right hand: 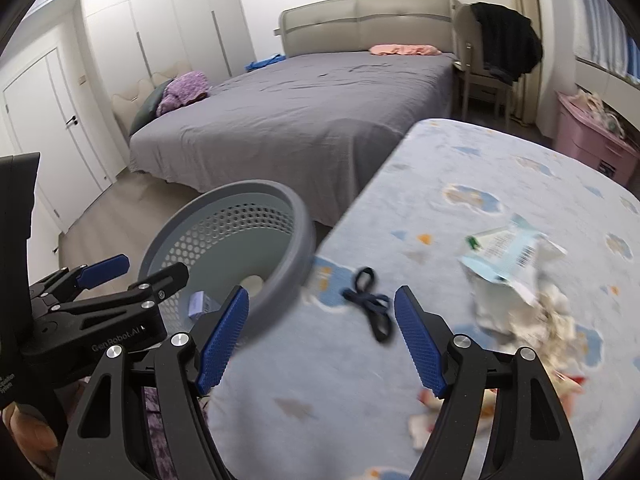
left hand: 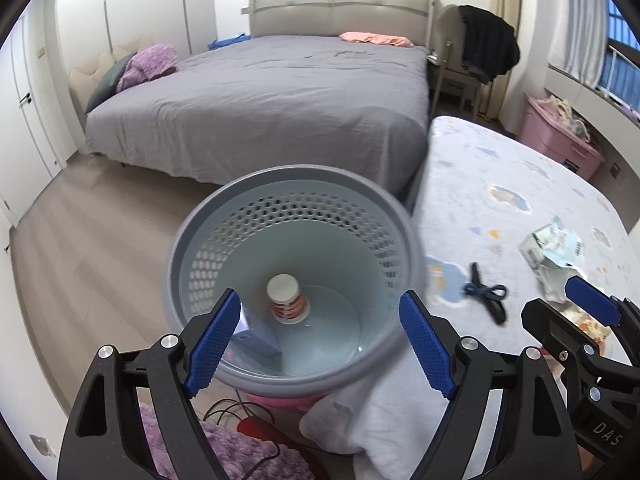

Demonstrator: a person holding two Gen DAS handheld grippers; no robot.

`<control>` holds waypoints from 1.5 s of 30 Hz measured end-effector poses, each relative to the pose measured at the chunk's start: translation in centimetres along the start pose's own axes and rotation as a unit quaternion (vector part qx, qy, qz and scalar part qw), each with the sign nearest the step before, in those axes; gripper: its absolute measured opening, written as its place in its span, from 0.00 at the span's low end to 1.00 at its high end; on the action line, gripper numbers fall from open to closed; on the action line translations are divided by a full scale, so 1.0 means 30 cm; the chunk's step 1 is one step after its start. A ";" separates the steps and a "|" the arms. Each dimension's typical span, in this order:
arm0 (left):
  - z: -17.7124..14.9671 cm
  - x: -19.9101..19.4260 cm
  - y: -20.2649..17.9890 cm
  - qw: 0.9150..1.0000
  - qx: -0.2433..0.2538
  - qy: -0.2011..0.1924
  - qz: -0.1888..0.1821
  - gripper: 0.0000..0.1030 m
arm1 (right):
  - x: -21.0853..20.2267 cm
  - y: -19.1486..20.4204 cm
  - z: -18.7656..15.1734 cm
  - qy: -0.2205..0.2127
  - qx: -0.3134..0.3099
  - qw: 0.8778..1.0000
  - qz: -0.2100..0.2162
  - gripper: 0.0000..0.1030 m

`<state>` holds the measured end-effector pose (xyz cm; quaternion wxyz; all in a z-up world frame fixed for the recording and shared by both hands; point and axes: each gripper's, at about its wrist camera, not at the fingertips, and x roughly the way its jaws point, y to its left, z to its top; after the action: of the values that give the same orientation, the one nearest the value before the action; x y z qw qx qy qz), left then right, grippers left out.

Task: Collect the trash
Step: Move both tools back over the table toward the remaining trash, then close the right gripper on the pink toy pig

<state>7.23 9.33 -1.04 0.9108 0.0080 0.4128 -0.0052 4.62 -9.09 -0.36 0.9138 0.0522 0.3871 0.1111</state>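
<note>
With both claws wide and empty, the left claw above the grey perforated plastic bin, the right claw should drop squarely over the dark blue looped cord just ahead, closing only once both pads straddle it.

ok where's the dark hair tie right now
The hair tie lies on the blue patterned mattress, between the gray bin on its left and the crumpled wrappers on its right.

Grey-sheeted bed, white wardrobe, pale wooden floor, daylit window.
</note>
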 end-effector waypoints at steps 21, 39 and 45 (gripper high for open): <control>-0.072 -0.065 -0.308 0.995 0.072 0.017 -0.062 0.78 | -0.275 -0.344 -0.221 0.007 0.092 0.992 -0.088 0.70; -0.164 -0.021 -0.425 0.991 0.105 0.044 -0.072 0.78 | -0.205 -0.557 -0.345 0.042 0.148 0.978 -0.139 0.70; -0.175 -0.012 -0.444 0.990 0.111 0.049 -0.075 0.78 | -0.145 -0.582 -0.322 0.051 0.146 0.977 -0.146 0.70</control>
<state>2.84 -3.88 -4.36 0.8800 0.0782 0.4533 -0.1183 -2.41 -27.00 -7.22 0.8817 0.1228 0.4487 -0.0784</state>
